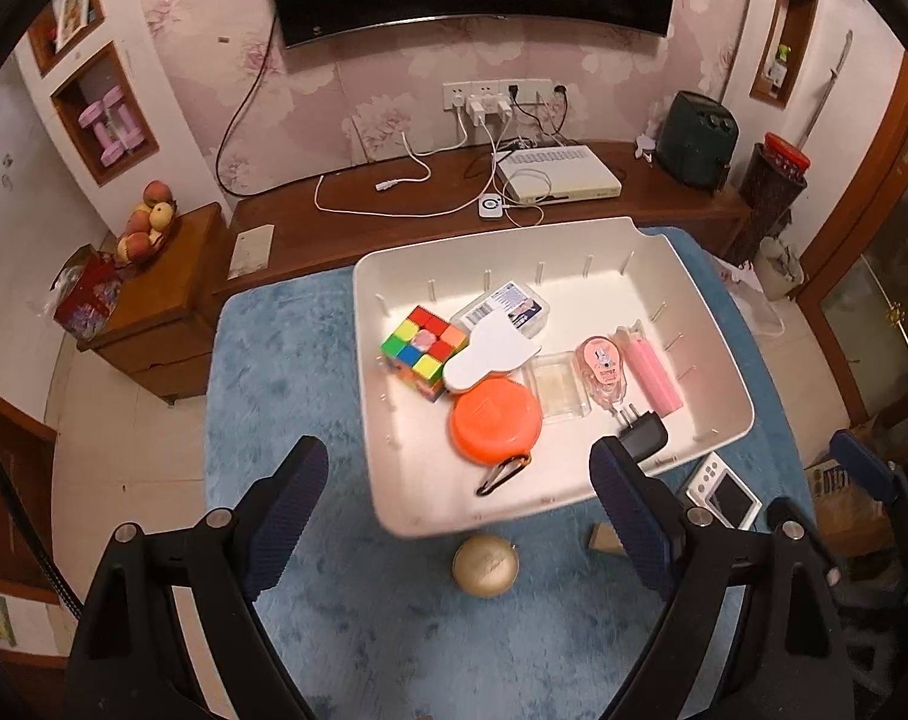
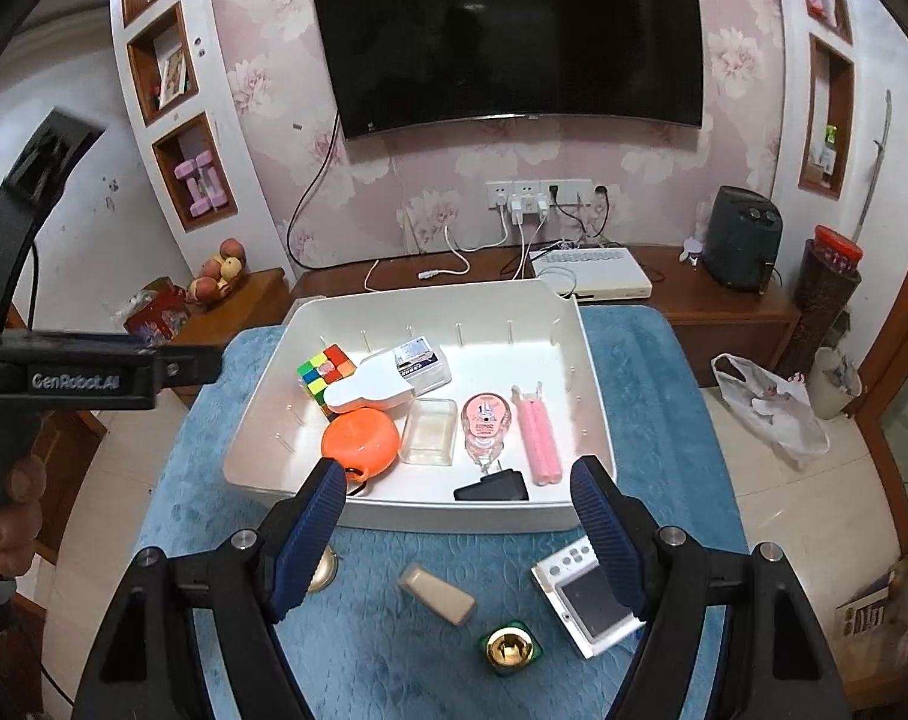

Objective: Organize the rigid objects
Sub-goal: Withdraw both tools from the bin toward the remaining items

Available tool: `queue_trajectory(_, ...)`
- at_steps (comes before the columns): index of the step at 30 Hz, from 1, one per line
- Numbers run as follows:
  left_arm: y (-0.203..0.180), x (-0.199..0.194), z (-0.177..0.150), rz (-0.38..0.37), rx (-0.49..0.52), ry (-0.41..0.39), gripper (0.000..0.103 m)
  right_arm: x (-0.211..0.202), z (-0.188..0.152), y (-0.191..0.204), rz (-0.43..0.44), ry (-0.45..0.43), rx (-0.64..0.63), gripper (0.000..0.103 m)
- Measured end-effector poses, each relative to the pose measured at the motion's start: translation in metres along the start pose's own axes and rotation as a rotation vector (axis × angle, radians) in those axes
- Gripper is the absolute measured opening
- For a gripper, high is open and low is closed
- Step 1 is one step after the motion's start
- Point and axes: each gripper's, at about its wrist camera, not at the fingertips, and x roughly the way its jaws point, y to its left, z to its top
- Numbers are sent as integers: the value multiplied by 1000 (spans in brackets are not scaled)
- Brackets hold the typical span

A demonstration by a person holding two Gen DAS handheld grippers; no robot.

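Note:
A white bin [image 1: 724, 372] [image 2: 256, 432] sits on a blue mat and holds a Rubik's cube [image 1: 424, 351] [image 2: 325, 372], an orange round case [image 1: 496, 420] [image 2: 361, 435], a white flat object [image 1: 490, 357], a clear box [image 2: 431, 431], a pink tape dispenser [image 2: 484, 417], pink sticks [image 2: 538, 441] and a black charger [image 1: 643, 435] [image 2: 493, 487]. In front of the bin lie a gold round object [image 1: 486, 565], a beige block [image 2: 437, 594], a white device with a screen [image 2: 586, 597] [image 1: 727, 498] and a green-gold bell [image 2: 510, 649]. My left gripper [image 1: 460, 522] is open and empty above the gold object. My right gripper [image 2: 454, 534] is open and empty above the beige block.
The blue mat [image 2: 652, 396] covers the table. Behind it is a wooden TV console [image 1: 346, 228] with cables, a white box [image 1: 559, 174] and a dark appliance [image 2: 745, 246]. A side cabinet with fruit [image 1: 148, 222] stands at left. My left gripper's body [image 2: 64, 378] shows at the right wrist view's left.

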Motion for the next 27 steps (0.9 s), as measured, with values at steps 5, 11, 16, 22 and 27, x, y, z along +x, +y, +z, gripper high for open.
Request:
queue_trajectory(5,8,-9,-20,4,-7,4,91,-12,-8,-2,7,-20,-2,78)
queue_trajectory(11,11,-10,-51,13,-3,23,91,-15,-30,2,37,-2,-63,78)
queue_trajectory(16,9,6,-79,-12,-33,72,91,0,-53,5,44,61,-127,78)
queue_trajectory(22,3,39,-101,-28,-79,143,91,27,-71,7,62,135,-194,78)
queue_trajectory(27,1,66,-112,-15,-126,178,91,56,-78,7,93,196,-245,78)
